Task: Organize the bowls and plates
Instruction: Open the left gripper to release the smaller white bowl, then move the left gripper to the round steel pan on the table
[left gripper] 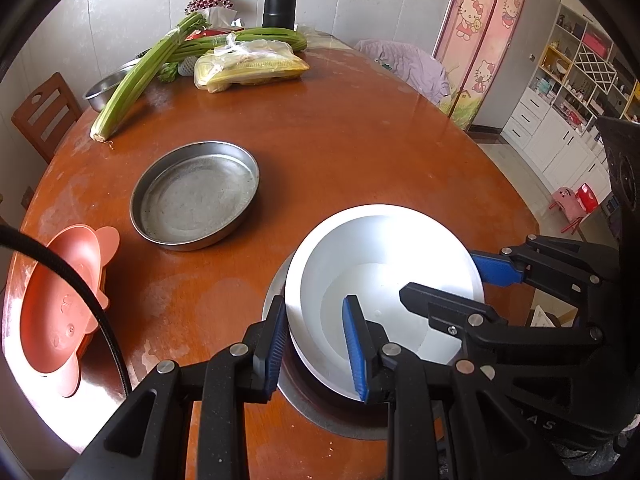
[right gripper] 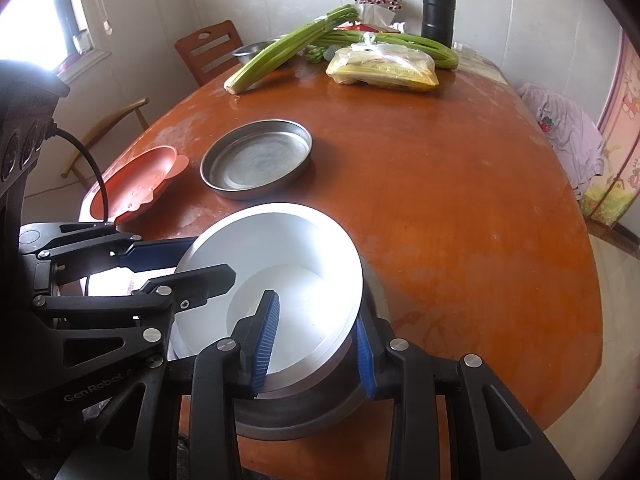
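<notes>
Left gripper (left gripper: pixel 316 344), left wrist view: fingers straddle near rim of white bowl (left gripper: pixel 380 280), seem pinching it. Bowl sits tilted over metal plate (left gripper: pixel 320 416) on table (left gripper: pixel 360 140). Second steel pan (left gripper: pixel 196 194) and pink plate (left gripper: pixel 60 308) well apart.

Right wrist view: right gripper (right gripper: pixel 316 344) pinches opposite rim. Judgement: stacking step in hand; next, lower bowl level, release both.

White bowl (left gripper: pixel 384 280); grey metal pan (left gripper: pixel 195 194) at its 10 o'clock; salmon-pink bear-shaped plate (left gripper: pixel 60 308) at 9. Table (left gripper: pixel 360 140) reddish-brown, worn pale in patches. Green celery (left gripper: pixel 140 76), black flask (left gripper: pixel 280 0), pink cartoon-cat wardrobe (left gripper: pixel 480 32) far off.
</notes>
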A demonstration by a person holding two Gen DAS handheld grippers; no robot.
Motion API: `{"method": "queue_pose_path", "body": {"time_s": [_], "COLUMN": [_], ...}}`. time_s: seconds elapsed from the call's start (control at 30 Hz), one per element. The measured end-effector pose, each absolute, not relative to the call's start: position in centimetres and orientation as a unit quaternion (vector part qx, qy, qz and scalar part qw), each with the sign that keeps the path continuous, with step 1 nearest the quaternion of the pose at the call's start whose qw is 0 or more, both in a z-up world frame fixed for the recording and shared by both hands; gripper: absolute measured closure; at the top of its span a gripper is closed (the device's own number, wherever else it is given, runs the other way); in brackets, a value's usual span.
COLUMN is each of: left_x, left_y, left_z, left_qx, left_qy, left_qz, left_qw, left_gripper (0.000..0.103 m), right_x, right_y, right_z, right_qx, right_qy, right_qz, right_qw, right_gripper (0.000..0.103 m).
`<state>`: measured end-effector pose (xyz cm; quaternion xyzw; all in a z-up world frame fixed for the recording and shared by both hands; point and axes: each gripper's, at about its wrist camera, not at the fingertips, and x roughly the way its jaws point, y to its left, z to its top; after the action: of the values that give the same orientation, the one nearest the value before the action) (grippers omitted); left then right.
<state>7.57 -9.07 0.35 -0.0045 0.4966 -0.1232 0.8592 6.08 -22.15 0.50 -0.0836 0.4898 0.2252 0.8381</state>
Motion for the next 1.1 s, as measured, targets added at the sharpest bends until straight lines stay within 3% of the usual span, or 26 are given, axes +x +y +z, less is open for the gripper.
{"method": "queue_pose_path", "body": {"time_s": [1.1], "left_x": [7.6], "left_y": [-6.3], "left_z": [1.8], "left_qx": [-0.015], "left_qy": [0.472], "left_qz": [-0.130], "left_qw": [0.872], "left_gripper": [0.074], "right_x": [7.9], "right_y": [-21.9], "right_z": [1.6], "right_qx": [-0.071], "right_qy": [0.491], "right_qz": [0.204], "right_qw": [0.844], "right_gripper": [0.066]}}
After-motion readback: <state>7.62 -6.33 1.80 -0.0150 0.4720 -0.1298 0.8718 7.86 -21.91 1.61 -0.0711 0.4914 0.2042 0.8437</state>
